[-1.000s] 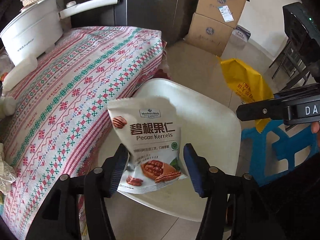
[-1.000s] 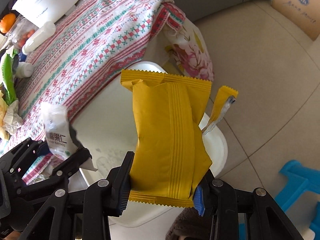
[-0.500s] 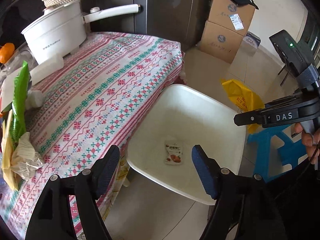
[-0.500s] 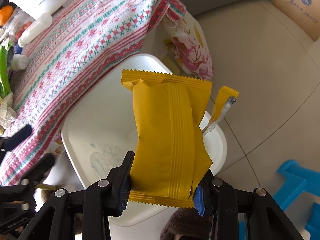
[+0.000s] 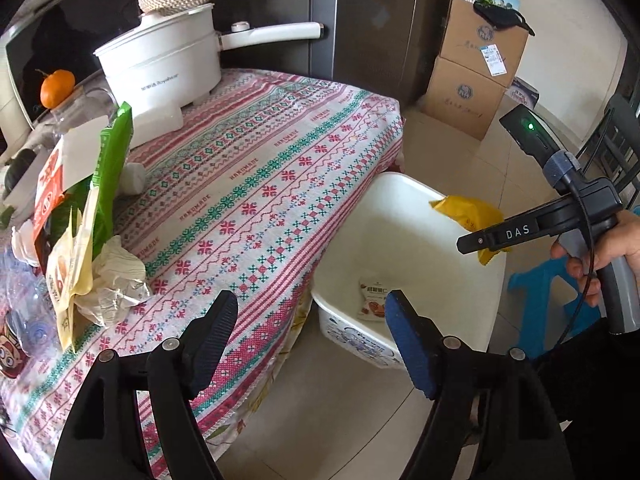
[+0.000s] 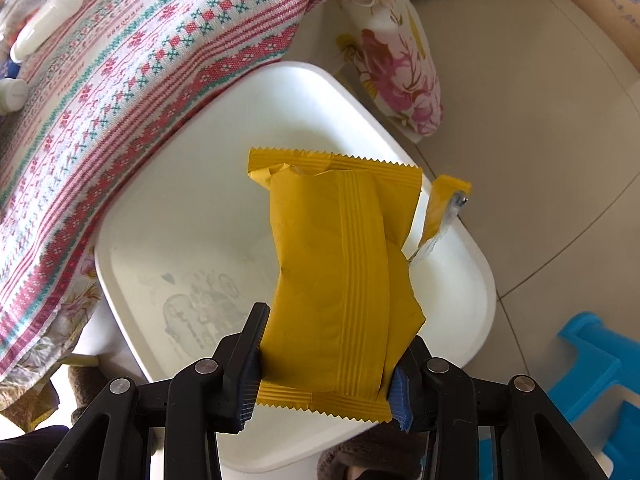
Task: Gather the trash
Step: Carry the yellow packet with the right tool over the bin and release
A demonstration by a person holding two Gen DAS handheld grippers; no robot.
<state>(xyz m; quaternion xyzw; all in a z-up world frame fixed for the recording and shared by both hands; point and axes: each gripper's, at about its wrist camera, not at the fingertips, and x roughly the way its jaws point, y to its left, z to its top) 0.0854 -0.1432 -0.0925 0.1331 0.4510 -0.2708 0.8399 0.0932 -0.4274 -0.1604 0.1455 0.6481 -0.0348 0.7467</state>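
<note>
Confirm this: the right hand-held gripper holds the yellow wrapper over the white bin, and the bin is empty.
Not quite. The right hand-held gripper does hold the yellow wrapper over the white bin, but the bin is not empty: the left wrist view shows a pecan kernels packet lying on its bottom.

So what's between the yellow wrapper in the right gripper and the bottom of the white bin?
Nothing: in the right wrist view the yellow wrapper hangs over the white bin, with only bare bin floor showing below it.
</note>
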